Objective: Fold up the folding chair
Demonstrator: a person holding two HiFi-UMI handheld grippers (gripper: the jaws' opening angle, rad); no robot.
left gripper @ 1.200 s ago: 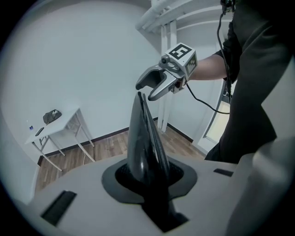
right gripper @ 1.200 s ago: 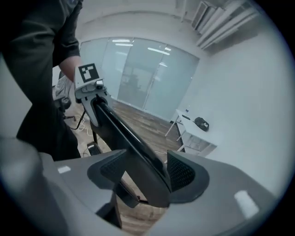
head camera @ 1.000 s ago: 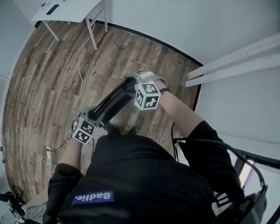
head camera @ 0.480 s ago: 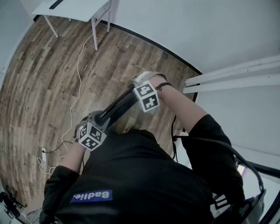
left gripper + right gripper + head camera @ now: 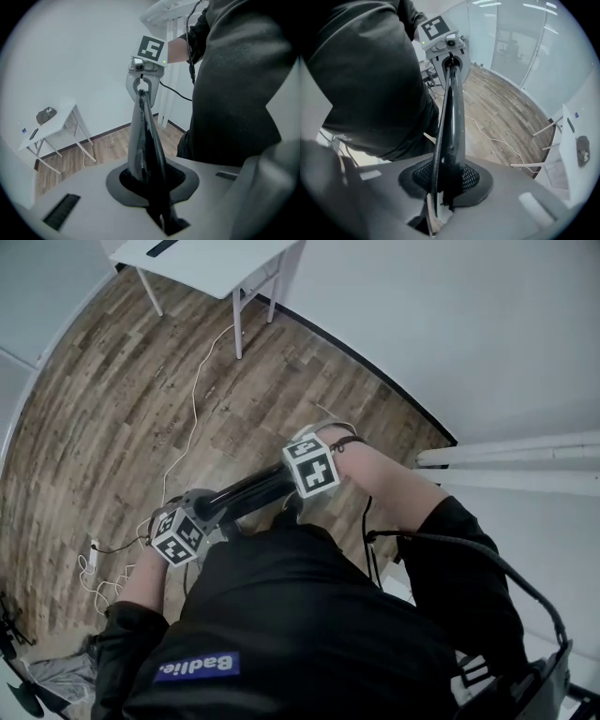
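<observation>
The folding chair [image 5: 246,493] is folded flat and shows as a thin black slab held edge-on in front of the person's body. My left gripper [image 5: 199,514] clamps its lower left end, and my right gripper [image 5: 300,480] clamps the upper right end. In the left gripper view the chair's edge [image 5: 143,140] rises from my left gripper [image 5: 154,187] to the right gripper [image 5: 140,84]. In the right gripper view the edge [image 5: 452,122] runs from my right gripper [image 5: 440,187] to the left gripper [image 5: 450,58]. Both pairs of jaws have just been closing with the chair between them.
A white table [image 5: 202,259] stands at the far wall, with a white cable [image 5: 192,418] trailing over the wood floor to a power strip [image 5: 94,554]. White rails [image 5: 506,460] lie at the right. Glass panels [image 5: 525,37] line the room's other side.
The chair has swung from steeply slanted to nearly level across the person's front. The right gripper has tipped downward onto its end. The left gripper has shifted with the chair.
</observation>
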